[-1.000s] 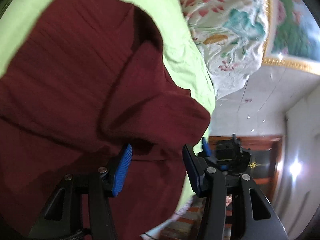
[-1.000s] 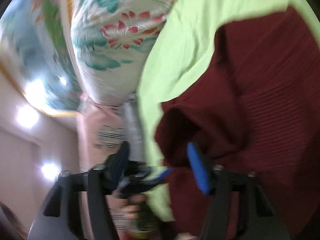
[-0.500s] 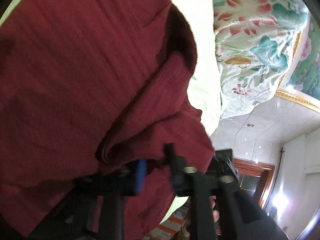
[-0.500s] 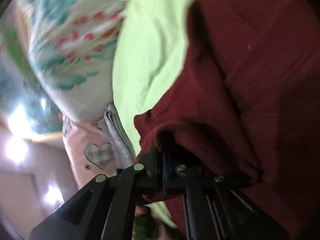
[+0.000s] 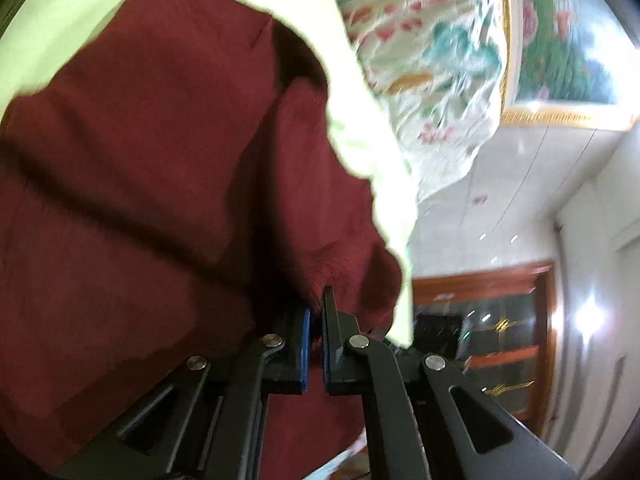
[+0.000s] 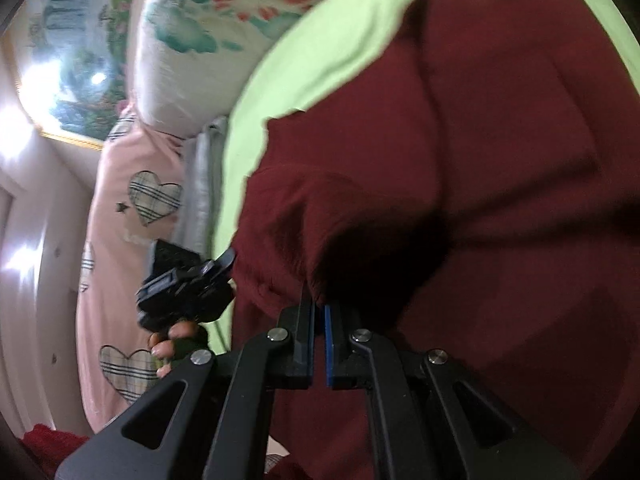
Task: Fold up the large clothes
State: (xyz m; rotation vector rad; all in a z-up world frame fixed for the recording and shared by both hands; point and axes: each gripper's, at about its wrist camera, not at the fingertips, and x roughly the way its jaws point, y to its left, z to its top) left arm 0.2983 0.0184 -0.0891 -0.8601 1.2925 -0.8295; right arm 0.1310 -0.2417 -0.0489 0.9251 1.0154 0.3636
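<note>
A dark red ribbed garment [image 5: 160, 168] lies on a light green sheet [image 5: 52, 40]. My left gripper [image 5: 316, 316] is shut on a bunched corner of the red garment near its right edge. In the right wrist view the same garment [image 6: 480, 160] fills the right side, on the green sheet [image 6: 320, 60]. My right gripper [image 6: 319, 312] is shut on a folded edge of it at its left side. The other gripper, held in a hand [image 6: 184, 292], shows just left of that edge.
A floral quilt [image 5: 432, 60] lies bunched beyond the sheet. A pink cover with plaid hearts [image 6: 152, 196] lies to the left in the right wrist view. A wooden glass-front cabinet [image 5: 500, 320] stands against the white wall. A red knit item [image 6: 48, 448] lies at the lower left.
Both grippers were open beside the garment's corners one second ago. Both have closed on the red fabric, and the pinched edges now look pulled up into ridges.
</note>
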